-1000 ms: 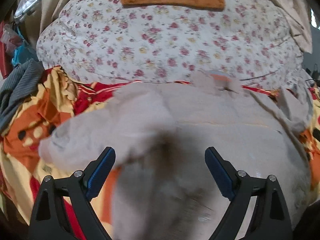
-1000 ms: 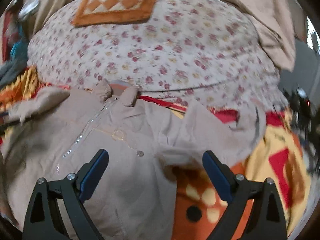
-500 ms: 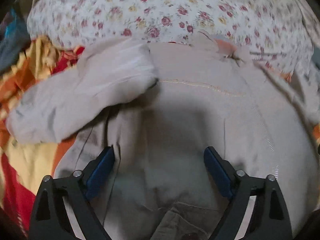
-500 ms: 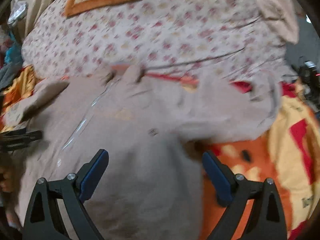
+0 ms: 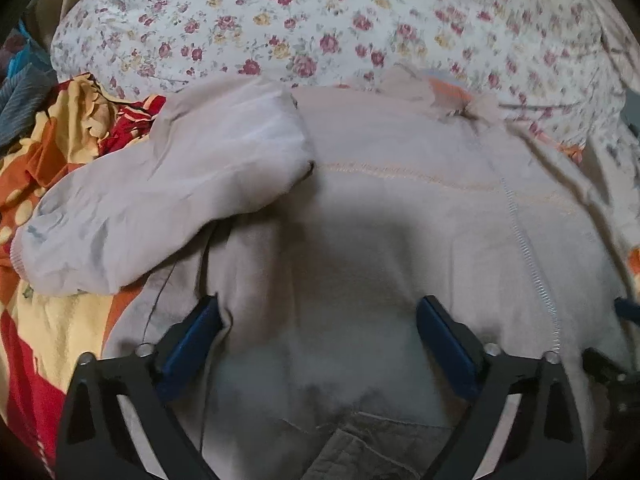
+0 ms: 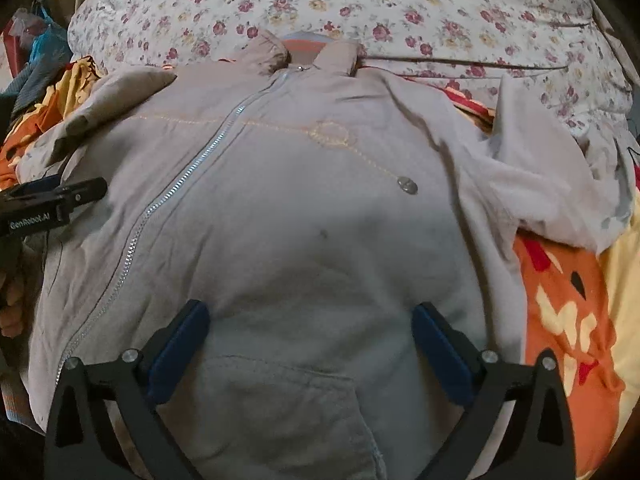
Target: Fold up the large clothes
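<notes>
A large beige zip-up jacket (image 6: 304, 216) lies front up on the bed, collar away from me, zipper (image 6: 180, 184) closed. It also fills the left wrist view (image 5: 400, 220). Its left sleeve (image 5: 160, 208) is folded across towards the chest; the other sleeve (image 6: 540, 184) lies bunched at the right. My left gripper (image 5: 318, 332) is open, low over the jacket's lower left body. My right gripper (image 6: 310, 334) is open over the lower right body, above a pocket (image 6: 280, 400). The left gripper shows at the left edge of the right wrist view (image 6: 48, 200).
An orange, red and yellow patterned blanket (image 6: 568, 320) lies under the jacket, also at the left (image 5: 52, 168). A floral quilt (image 5: 320, 20) covers the bed behind. Dark striped cloth (image 5: 20, 96) and clutter lie at the far left.
Both grippers have moved down and closer over the jacket's lower body. The jacket now lies flatter, with the left sleeve settled across the chest. Both stay open.
</notes>
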A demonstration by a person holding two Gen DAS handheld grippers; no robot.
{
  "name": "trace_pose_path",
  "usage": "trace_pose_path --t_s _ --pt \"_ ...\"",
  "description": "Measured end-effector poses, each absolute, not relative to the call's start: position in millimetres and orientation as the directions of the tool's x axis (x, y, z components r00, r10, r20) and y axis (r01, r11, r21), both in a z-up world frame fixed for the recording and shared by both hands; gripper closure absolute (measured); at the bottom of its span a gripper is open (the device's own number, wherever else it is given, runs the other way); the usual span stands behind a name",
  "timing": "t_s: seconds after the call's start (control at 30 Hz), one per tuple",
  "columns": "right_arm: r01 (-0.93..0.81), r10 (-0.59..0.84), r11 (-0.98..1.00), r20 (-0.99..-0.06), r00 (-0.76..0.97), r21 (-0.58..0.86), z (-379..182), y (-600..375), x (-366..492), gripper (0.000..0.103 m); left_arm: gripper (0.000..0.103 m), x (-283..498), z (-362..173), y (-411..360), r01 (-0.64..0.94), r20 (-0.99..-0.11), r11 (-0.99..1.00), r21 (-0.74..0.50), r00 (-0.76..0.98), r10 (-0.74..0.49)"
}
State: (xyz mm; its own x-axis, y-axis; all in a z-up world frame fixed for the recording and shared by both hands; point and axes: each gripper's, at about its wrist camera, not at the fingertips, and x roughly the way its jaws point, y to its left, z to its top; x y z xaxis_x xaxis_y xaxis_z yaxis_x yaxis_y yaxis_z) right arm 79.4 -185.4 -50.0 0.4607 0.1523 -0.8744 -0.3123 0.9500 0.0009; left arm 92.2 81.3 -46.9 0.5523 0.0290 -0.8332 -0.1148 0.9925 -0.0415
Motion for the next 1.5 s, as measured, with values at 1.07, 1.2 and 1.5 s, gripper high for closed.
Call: trace_pose_path --t_s 1.07,1.2,1.5 --pt "-0.328 0.140 0.944 -0.872 0.469 -0.025 -47 -186 82 0.000 0.094 50 -33 387 -0.593 -0.734 0.697 -0.404 0.665 0.140" --pt "-0.323 0.160 0.947 -0.870 0.466 0.001 -37 -192 82 0.003 0.094 30 29 397 -0.649 -0.652 0.679 -0.342 0.685 0.325" --pt "-0.136 0.130 0.989 -0.820 0.557 0.064 -2 -262 71 0.006 0.094 59 111 409 -0.646 -0.580 0.726 -0.237 0.694 0.428"
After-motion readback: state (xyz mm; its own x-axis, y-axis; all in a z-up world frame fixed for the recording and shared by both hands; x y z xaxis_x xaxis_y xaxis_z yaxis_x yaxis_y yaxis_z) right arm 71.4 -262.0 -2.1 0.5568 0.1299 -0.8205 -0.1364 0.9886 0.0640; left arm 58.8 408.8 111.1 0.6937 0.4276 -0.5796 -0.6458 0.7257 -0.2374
